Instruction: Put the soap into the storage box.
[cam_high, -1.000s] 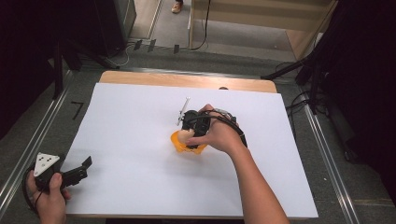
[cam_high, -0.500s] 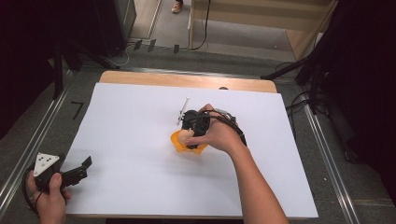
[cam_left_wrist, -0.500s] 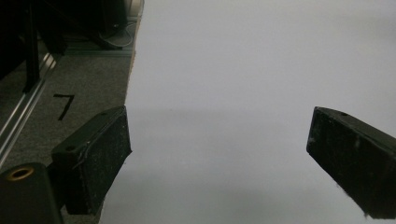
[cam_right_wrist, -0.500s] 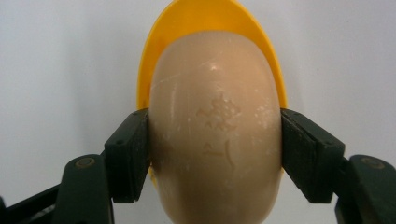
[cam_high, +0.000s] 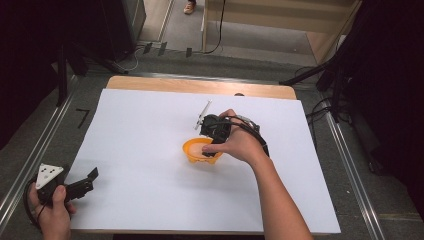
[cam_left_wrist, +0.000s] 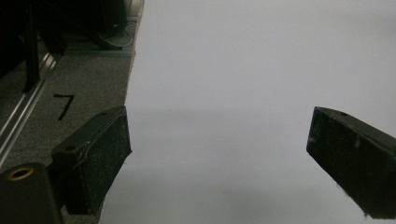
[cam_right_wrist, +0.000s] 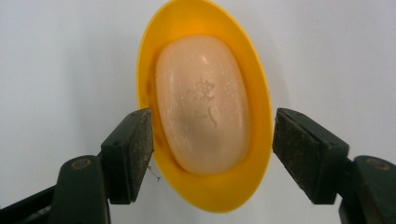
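Right gripper (cam_right_wrist: 212, 140) jaws wide, straddling yellow dish (cam_right_wrist: 205, 105) w/ soap bar (cam_right_wrist: 201, 105); left gripper (cam_left_wrist: 219, 158) wide too.

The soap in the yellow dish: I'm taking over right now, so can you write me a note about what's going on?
Right hand-held gripper: open, jaws either side of the yellow dish, not squeezing it.
Left hand-held gripper: open, holding nothing, above the near left corner of the white sheet.
Soap: lying in the dish, mid-table.
Done: the soap sits in the dish.
Left: probably close on the dish or back away; that is a guess.
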